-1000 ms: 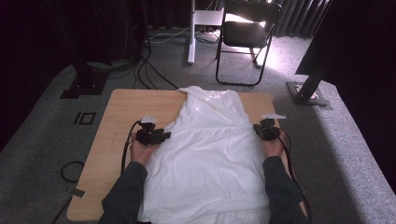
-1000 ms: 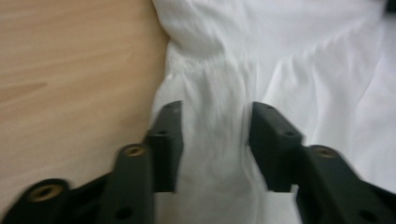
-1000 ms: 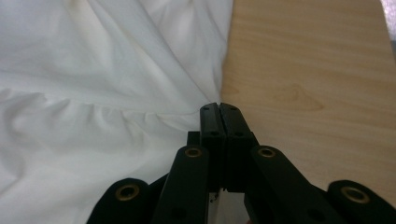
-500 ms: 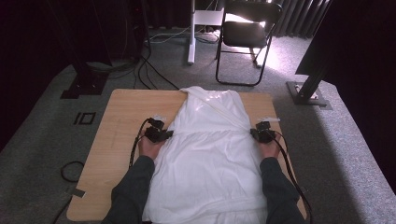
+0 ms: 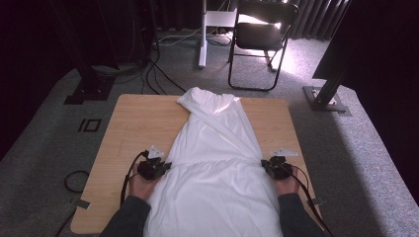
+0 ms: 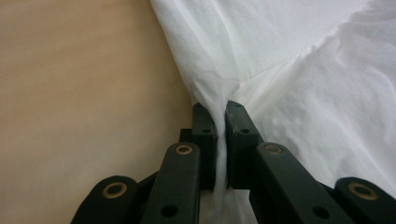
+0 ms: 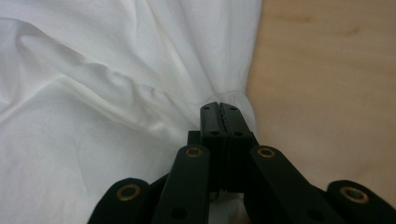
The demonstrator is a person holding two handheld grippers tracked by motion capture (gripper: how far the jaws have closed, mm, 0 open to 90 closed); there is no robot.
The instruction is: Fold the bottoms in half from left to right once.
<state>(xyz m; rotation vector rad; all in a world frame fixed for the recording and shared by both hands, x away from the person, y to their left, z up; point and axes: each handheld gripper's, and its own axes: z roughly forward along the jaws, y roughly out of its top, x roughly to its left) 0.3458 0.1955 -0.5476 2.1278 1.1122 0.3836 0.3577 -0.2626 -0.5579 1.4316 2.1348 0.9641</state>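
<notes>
A white garment [image 5: 217, 168] lies lengthwise down the middle of the wooden table [image 5: 133, 118], narrow and folded over at its far end. My left gripper [image 5: 165, 165] is at the garment's left edge. Its jaws have just been closing and now pinch a fold of the white cloth [image 6: 219, 93] between the pads, as the left gripper [image 6: 220, 109] view shows. My right gripper [image 5: 265, 163] sits at the garment's right edge. The right gripper [image 7: 219, 107] view shows it shut on a bunched bit of the cloth edge [image 7: 233, 95].
Bare wood [image 6: 84, 93] flanks the garment on both sides. Beyond the table stand a black folding chair [image 5: 262, 34], a white post [image 5: 202, 34] and two black stand bases [image 5: 89, 91] [image 5: 326, 101]. Cables [image 5: 74, 180] lie on the grey carpet at the left.
Both hands have come back toward the near edge of the table with the garment's sides. The left jaws have shut on the cloth. The garment's far part now lies narrower.
</notes>
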